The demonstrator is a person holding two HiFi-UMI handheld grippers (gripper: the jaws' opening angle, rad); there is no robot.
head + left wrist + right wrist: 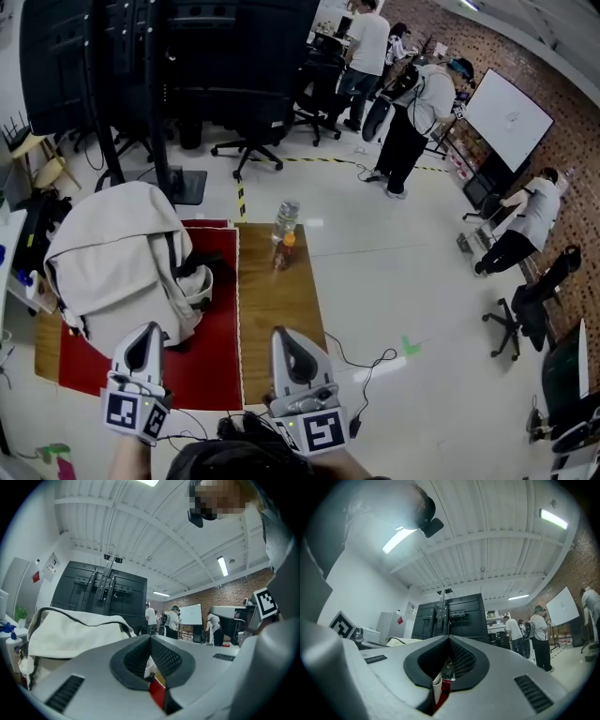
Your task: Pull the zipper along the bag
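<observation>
Bag: the off-white fabric backpack lies slumped on a red mat that covers the left part of the light wooden table. Dark straps show at its right side.
Zipper: I can't pick out the pull on the bag from any view.
Left gripper: the left gripper is held low at the table's near edge, close to the bag's near end. Its jaws are pressed together with nothing in them.
Right gripper: the right gripper is over the bare wood right of the mat, apart from the bag. Its jaws are also together and empty.
Bottle: a clear plastic bottle stands at the table's far edge.
Room: people stand far off by a whiteboard.
</observation>
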